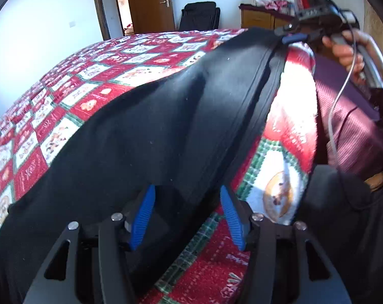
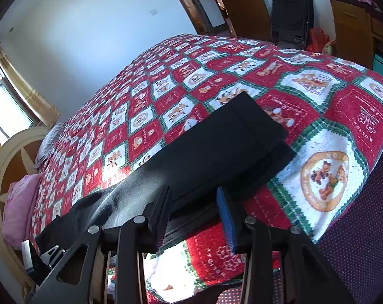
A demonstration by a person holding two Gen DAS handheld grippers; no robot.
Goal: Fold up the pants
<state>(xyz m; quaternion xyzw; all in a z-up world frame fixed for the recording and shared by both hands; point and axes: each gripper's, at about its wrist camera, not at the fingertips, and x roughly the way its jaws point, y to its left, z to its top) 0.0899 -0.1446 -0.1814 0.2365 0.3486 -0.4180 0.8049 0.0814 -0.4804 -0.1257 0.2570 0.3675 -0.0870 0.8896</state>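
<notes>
Black pants lie across the patterned bedspread and reach its near edge. My left gripper stands over one end of their near edge. Cloth runs between its blue pads, whose ribbed faces stay bare, so it is open. At the other end a hand holds my right gripper, and the seamed edge rises up to it. In the right wrist view the pants stretch away as a folded band, and my right gripper is shut on their edge, lifted off the bedspread.
The bed's corner drops to purple dotted cloth on the right. A pink pillow and a headboard are at the far left. Beyond the bed stand a wooden door, a black chair and a wooden cabinet.
</notes>
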